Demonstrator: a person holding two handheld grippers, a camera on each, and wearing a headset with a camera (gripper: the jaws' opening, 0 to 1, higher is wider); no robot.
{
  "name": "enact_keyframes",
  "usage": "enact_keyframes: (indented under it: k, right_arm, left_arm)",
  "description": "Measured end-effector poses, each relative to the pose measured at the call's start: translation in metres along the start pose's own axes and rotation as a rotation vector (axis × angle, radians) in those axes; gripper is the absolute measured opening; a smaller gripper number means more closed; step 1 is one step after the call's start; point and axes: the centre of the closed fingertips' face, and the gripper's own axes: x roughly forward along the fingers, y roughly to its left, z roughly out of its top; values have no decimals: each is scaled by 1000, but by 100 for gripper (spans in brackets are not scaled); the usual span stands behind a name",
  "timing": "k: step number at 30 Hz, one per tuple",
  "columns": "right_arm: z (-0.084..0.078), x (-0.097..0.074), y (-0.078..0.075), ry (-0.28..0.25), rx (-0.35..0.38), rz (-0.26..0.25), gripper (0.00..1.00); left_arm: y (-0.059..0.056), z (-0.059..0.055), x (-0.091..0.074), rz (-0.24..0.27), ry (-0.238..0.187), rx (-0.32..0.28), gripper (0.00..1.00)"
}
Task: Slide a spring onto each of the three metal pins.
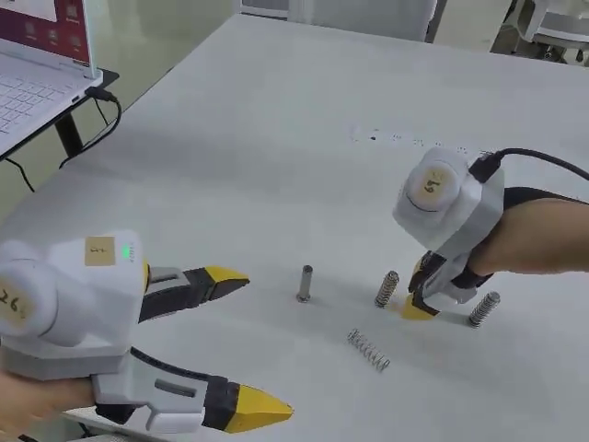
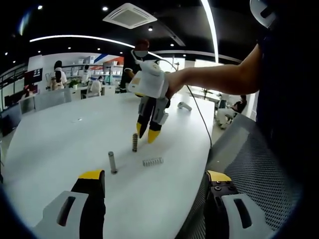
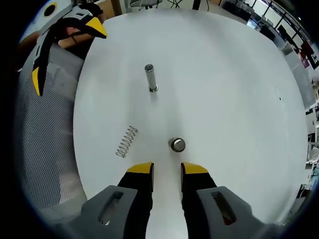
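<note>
A bare metal pin [image 1: 305,284] [image 2: 112,162] [image 3: 150,78] stands upright on the white table [image 1: 276,138]. To its right a second pin wears a spring [image 1: 387,288] [image 2: 134,142] [image 3: 176,145]. Another upright spring [image 1: 484,308] stands further right, its pin hidden inside. A loose spring [image 1: 368,350] [image 2: 153,161] [image 3: 126,141] lies flat in front of them. My right gripper [image 1: 419,293] [image 2: 147,133] [image 3: 167,169] points down just beside the sprung pin, jaws slightly apart and holding nothing. My left gripper [image 1: 248,341] [image 2: 155,177] [image 3: 65,55] hovers at the near left, wide open.
A white laptop [image 1: 37,83] sits on a side stand at the far left with a cable hanging. A cable [image 1: 543,161] trails from the right gripper. A mesh chair [image 2: 259,164] stands by the table edge. People and desks fill the room behind.
</note>
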Motion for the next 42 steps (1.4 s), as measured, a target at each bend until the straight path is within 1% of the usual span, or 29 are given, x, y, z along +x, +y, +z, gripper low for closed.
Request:
enact_keyframes:
  k: [3, 9, 19, 25, 32, 36, 40, 42]
  right_arm:
    - [-1, -2, 5, -6, 4, -1, 20]
    - [4, -7, 18, -60, 37, 14, 20]
    - [7, -2, 43, -101, 66, 45, 20]
    - [9, 5, 54, -110, 72, 65, 20]
    - [11, 14, 62, -110, 80, 76, 20]
    - [12, 19, 66, -110, 90, 71, 19]
    - [10, 23, 62, -95, 93, 35, 18]
    - [10, 25, 63, -94, 100, 28, 18]
  left_arm:
    - [-1, 0, 0, -5, 1, 4, 78]
    - [-1, 0, 0, -11, 6, 10, 78]
    - [-3, 0, 2, -21, 11, 19, 78]
    - [-4, 0, 3, -25, 16, 21, 78]
    - [-4, 1, 4, -26, 16, 23, 77]
    - [-6, 0, 4, -28, 19, 23, 76]
    - [-7, -1, 4, -28, 21, 21, 76]
    - [-7, -1, 3, -27, 23, 22, 76]
